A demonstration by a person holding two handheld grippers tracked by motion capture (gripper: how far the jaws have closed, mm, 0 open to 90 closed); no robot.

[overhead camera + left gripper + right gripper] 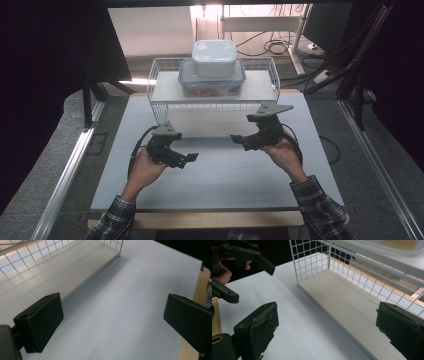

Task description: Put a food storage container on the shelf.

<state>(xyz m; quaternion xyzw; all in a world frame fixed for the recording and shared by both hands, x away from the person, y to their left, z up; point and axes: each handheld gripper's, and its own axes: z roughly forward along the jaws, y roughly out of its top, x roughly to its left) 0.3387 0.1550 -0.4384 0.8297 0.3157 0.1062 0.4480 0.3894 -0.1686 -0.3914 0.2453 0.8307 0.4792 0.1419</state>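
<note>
A white wire rack (272, 75) stands at the far middle of the pale table (225, 175). On its upper shelf a clear container with a blue rim (212, 84) carries a white lidded box (214, 57). My left gripper (189, 159) hovers over the table in front of the rack's left end, jaws wide apart and empty (112, 325). My right gripper (239, 141) is held in front of the rack's right half, also open with nothing in it (327, 335). The rack's lower board (342, 302) lies bare ahead of it, and the left gripper (250, 282) shows at upper left there.
The rack's lower board (57, 270) and wire side (15, 257) sit to the left in the left gripper view. The table's wooden edge (200, 287) runs at right there. Metal rails (65, 175) flank the table, and cables (272, 45) lie on the floor behind.
</note>
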